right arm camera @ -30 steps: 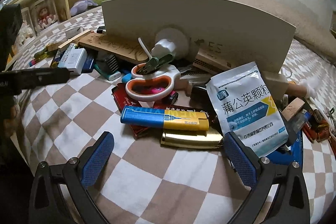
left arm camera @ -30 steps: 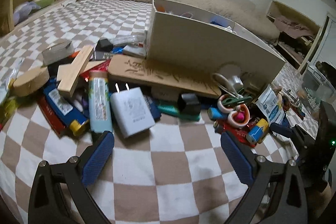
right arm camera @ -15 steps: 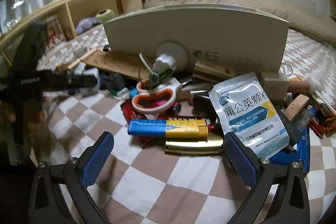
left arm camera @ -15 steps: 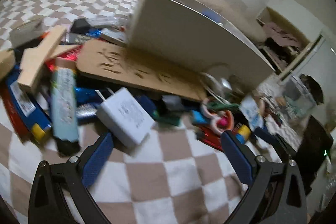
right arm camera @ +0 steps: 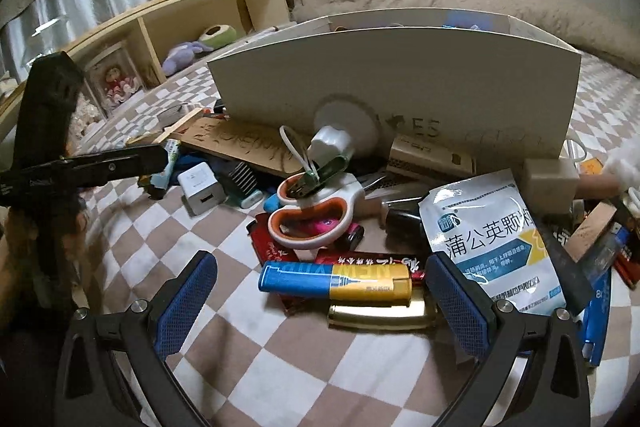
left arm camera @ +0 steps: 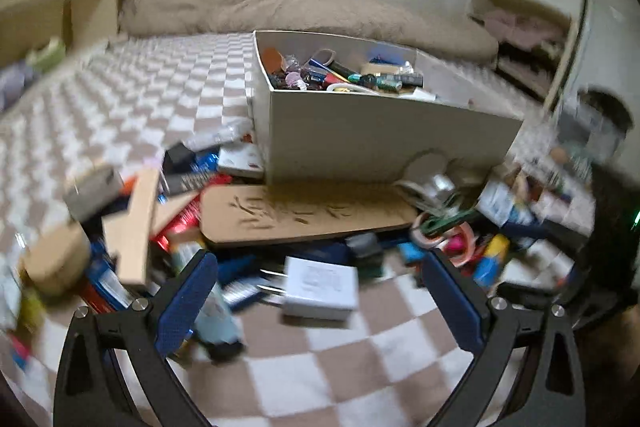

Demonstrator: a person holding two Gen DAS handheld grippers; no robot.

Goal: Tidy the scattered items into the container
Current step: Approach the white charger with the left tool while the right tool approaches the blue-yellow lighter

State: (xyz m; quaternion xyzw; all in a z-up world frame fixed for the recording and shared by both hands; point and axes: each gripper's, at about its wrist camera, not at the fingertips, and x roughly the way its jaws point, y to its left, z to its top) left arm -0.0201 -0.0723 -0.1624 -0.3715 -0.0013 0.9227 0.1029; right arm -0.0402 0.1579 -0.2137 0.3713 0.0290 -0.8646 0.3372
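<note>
— What carries everything?
— I see a bed with a brown-and-white checked cover point(right arm camera: 304, 383). The white box point(right arm camera: 400, 83) sits toward its middle; clutter lies against the box's near wall: a charger point(right arm camera: 201, 193), scissors point(right arm camera: 316, 211), a sachet point(right arm camera: 492, 243).

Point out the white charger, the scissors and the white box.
white charger point(left arm camera: 320, 287), left wrist view, on its top face.
scissors point(right arm camera: 316, 215), right wrist view, on the orange-lined handle loop.
white box point(right arm camera: 400, 75), right wrist view, on its near wall.

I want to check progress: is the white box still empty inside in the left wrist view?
No. The white box already holds many small items, seen over its open top.
</note>
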